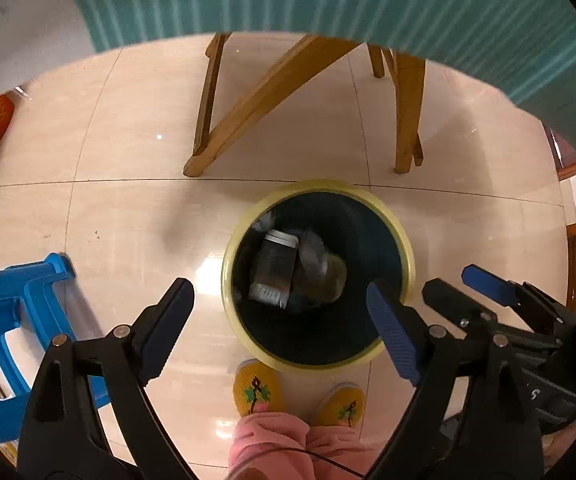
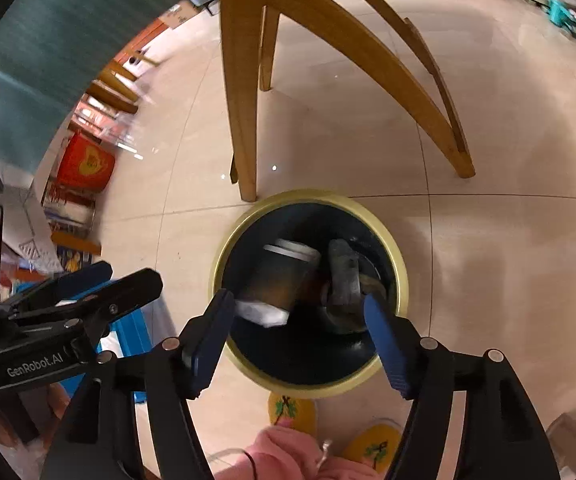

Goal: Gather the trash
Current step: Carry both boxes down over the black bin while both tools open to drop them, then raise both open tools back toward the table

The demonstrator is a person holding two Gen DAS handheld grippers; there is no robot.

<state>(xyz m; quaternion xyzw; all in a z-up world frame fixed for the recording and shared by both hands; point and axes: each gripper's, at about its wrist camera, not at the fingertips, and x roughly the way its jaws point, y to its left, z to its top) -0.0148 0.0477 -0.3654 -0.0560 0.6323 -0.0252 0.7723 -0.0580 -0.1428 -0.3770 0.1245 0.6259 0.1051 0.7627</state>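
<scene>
Left wrist view: the left gripper [image 1: 280, 312] hangs over the trash bin [image 1: 406, 252], jaws wide apart, nothing between them. Inside the bin lies a bottle [image 1: 274, 266], white cap toward the far rim, long axis running near to far; the crumpled trash [image 1: 314, 256] beside it is dim and hard to identify.

Right wrist view: the right gripper [image 2: 300, 322] stands apart too, empty. The bottle [image 2: 278, 276] is blurred, its near end hidden behind one finger [image 2: 212, 332].
</scene>
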